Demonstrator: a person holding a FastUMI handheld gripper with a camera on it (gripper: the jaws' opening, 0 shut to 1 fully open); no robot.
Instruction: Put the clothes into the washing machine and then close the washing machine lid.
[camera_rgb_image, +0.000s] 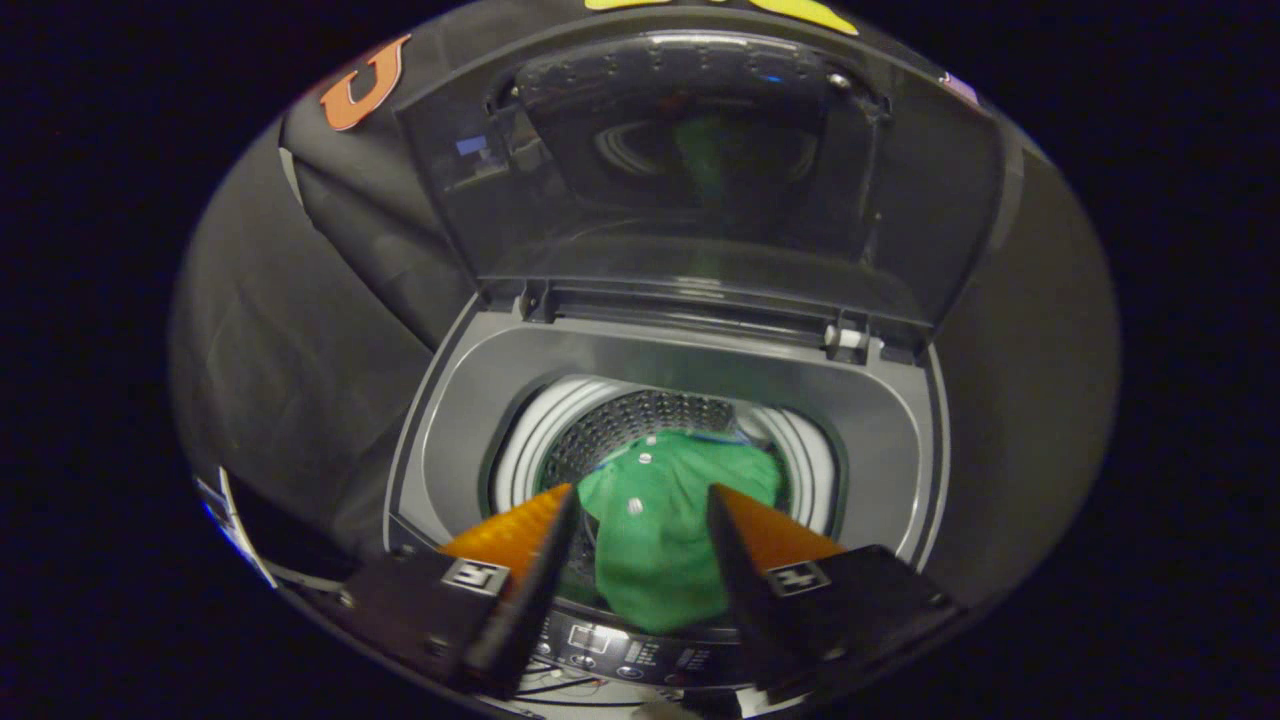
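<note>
Claw-mounted fisheye, close above washing machine (480, 400), facing down.

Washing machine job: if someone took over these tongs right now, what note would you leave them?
Tongs: open, holding nothing, poised above the drum opening.
Green garment: lying in the drum, seen between the fingers; its near edge seems to drape up over the drum's front rim.
Lid: fully raised, standing up behind the opening.
Done: clothes look to be in, or nearly.
Left: tuck in the near edge if it hangs out, then swing the lid down shut.
</note>
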